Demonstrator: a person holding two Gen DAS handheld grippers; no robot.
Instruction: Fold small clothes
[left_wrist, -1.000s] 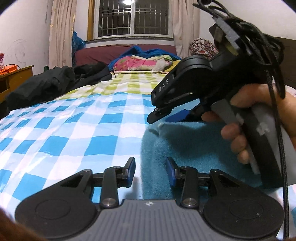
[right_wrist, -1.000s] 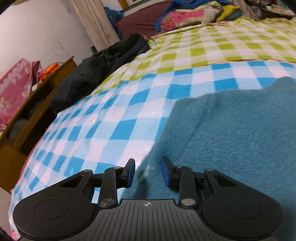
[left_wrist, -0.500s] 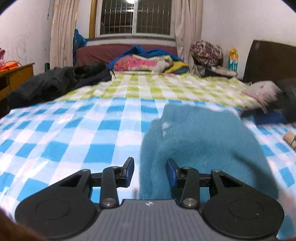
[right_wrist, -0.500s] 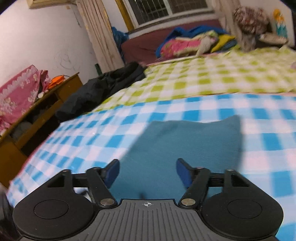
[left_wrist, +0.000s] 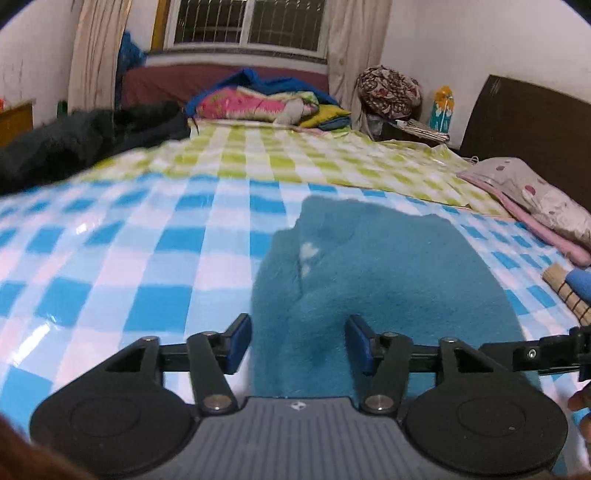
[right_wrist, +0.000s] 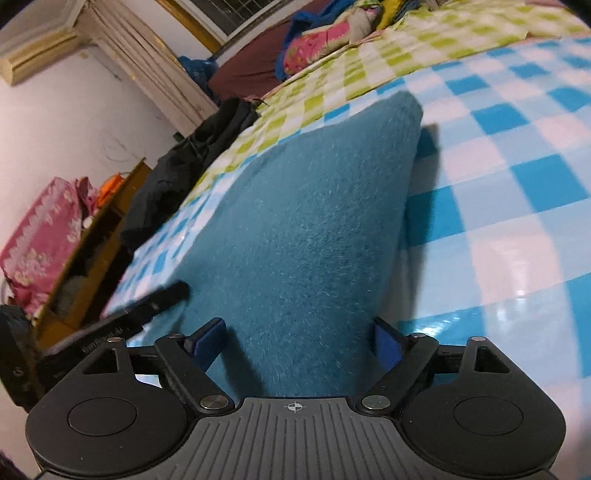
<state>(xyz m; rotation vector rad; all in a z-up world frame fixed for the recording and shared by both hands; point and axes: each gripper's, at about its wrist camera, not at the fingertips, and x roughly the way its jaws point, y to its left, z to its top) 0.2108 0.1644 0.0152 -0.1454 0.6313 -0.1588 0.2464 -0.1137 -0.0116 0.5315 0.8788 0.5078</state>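
Left hand-held gripper has its blue-padded jaws apart and they've just been opening wider. The near edge of the fuzzy teal fleece garment sits between the pads, but neither pad presses on it, so nothing is gripped.

Right hand-held gripper is spread about as wide as it goes, jaws having just opened up too. Same deal: the teal fleece runs through the gap between the pads without being pinched.

The garment lies flat on the bed's glossy blue-and-white checked cover, folded into a roughly rectangular shape, with a crease and a small pale patch near its far left part. In the right wrist view its far corner lifts slightly and casts a shadow on the cover.

Farther back the cover turns into a green-and-white checked sheet. A black jacket is heaped at the far left, a pile of pink and blue bedding sits under the window, and a pink dotted pillow is at the right by the dark headboard.
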